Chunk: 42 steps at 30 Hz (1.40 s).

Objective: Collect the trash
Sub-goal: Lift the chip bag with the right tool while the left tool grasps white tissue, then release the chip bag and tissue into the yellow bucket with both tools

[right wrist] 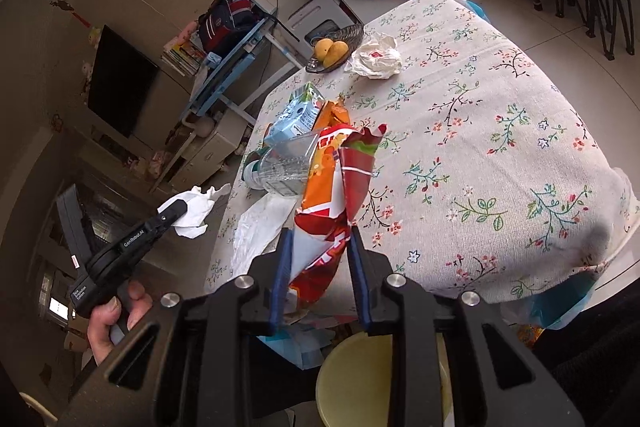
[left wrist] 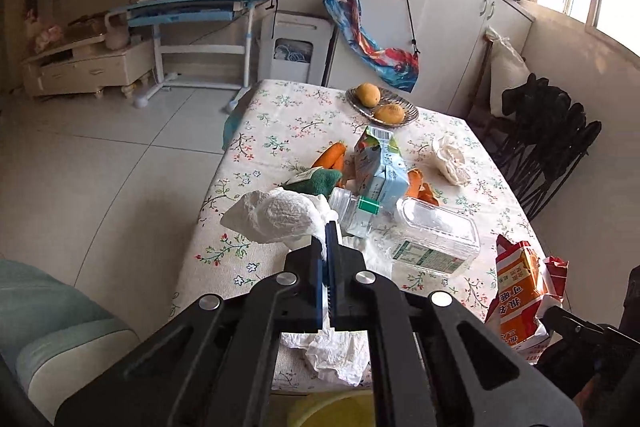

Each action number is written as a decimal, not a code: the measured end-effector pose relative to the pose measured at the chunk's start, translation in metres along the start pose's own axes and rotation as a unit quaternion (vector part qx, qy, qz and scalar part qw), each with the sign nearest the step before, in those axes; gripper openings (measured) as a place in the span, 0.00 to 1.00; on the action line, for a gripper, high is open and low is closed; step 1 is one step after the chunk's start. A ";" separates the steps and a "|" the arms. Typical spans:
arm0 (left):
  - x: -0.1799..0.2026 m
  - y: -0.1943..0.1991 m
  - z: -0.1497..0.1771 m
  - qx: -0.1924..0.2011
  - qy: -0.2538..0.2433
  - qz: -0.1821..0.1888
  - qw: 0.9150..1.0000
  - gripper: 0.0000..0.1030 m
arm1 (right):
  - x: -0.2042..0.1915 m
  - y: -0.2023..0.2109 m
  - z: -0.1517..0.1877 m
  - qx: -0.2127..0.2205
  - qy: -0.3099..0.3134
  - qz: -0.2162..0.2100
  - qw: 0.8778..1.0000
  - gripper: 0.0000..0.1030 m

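Note:
My left gripper (left wrist: 329,231) is shut on a crumpled white tissue (left wrist: 276,217) and holds it above the table's near edge; it also shows in the right wrist view (right wrist: 194,209). My right gripper (right wrist: 318,239) is closed on an orange and red snack bag (right wrist: 332,187), which also shows at the right in the left wrist view (left wrist: 520,291). On the flowered tablecloth (left wrist: 280,131) lie a clear plastic bottle (left wrist: 424,235), a blue drink carton (left wrist: 380,163), another white tissue (left wrist: 340,351) and a crumpled white wrapper (left wrist: 450,157).
A dish with two yellow fruits (left wrist: 382,103) stands at the table's far end. Carrots (left wrist: 332,157) and a green cloth (left wrist: 316,181) lie mid-table. A yellow bin (right wrist: 372,379) stands below the near edge. Dark chairs (left wrist: 552,143) stand to the right, a sofa (left wrist: 52,327) to the left.

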<state>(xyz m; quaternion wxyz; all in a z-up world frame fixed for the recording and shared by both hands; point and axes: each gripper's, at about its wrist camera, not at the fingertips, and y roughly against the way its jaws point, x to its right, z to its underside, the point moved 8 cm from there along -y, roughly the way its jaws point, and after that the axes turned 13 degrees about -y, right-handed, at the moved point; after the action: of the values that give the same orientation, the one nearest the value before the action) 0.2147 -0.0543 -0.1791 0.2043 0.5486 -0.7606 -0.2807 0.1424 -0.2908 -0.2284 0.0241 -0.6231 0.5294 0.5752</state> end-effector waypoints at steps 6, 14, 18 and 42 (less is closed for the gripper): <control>0.013 0.037 0.005 0.034 -0.022 0.009 0.999 0.03 | -0.014 0.007 0.041 -0.029 0.053 0.011 0.998 0.27; 0.027 0.069 0.021 0.046 -0.038 0.014 0.998 0.03 | -0.006 -0.023 0.112 -0.107 0.144 0.062 0.982 0.27; 0.031 0.080 0.031 0.048 -0.042 0.012 0.998 0.03 | 0.001 -0.037 0.130 -0.133 0.170 0.085 0.973 0.27; 0.094 0.094 0.107 -0.033 -0.091 0.070 0.993 0.03 | 0.004 0.016 0.091 0.024 0.141 0.078 0.987 0.65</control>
<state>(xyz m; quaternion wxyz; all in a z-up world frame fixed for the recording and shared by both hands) 0.0508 -0.0996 -0.1991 0.1713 0.4591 -0.8029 -0.3394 0.0674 -0.2420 -0.2525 -0.0805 -0.6539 0.5886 0.4686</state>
